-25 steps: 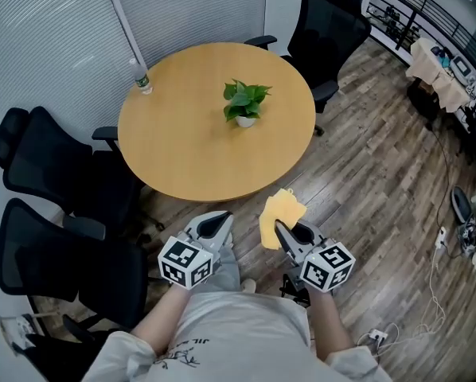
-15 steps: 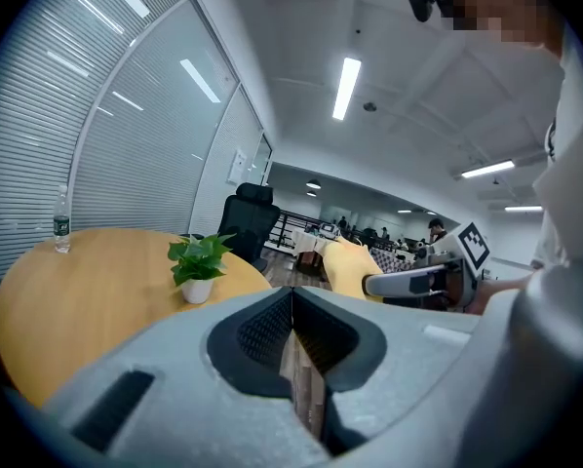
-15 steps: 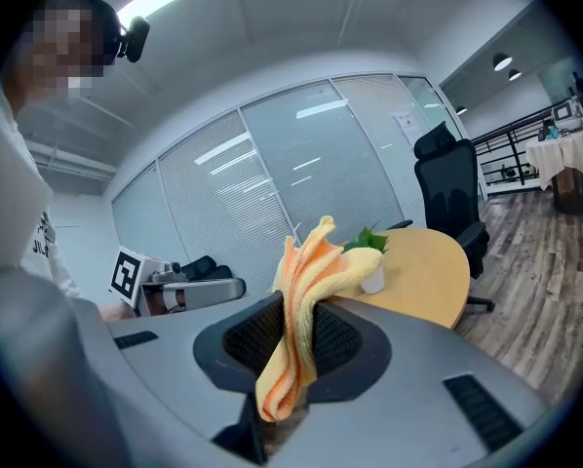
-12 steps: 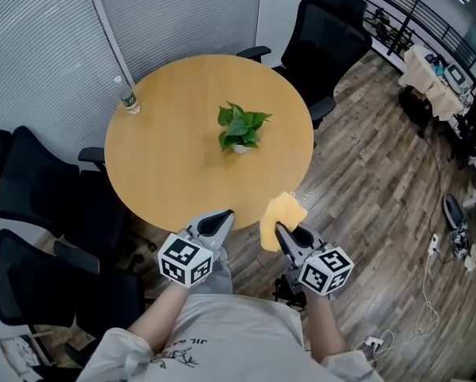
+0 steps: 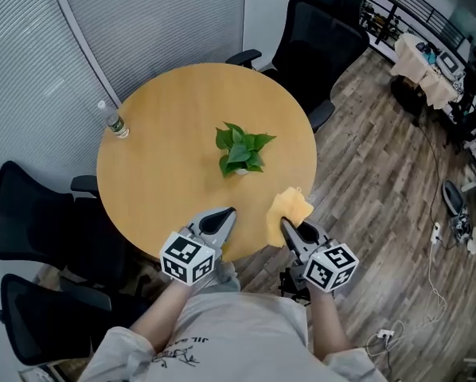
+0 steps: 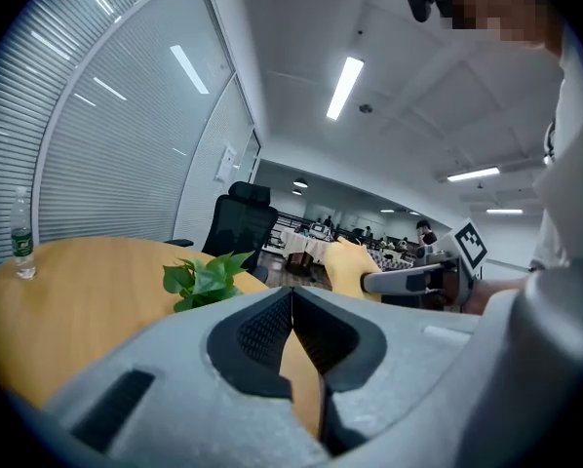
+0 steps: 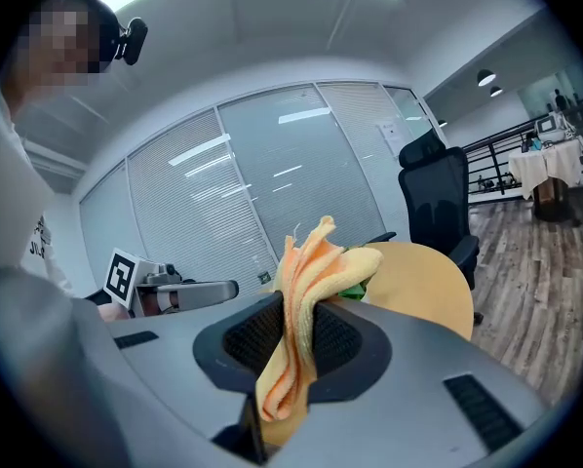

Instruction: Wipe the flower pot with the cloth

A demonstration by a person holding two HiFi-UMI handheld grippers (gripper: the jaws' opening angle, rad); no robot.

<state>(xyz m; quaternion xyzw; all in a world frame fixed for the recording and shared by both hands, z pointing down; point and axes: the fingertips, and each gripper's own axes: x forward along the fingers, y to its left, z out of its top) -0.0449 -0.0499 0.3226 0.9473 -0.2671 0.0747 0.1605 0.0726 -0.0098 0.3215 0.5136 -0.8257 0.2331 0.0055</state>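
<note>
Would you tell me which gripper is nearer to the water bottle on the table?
Left. The left gripper is at the table's near edge, on the bottle's side of the plant; the right gripper, clamping the cloth, sits further right, away from it.

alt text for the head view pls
From above, a person's right gripper clamps a yellow cloth and the left gripper is shut, empty, both at the near edge of a round wooden table. A potted plant stands mid-table.
</note>
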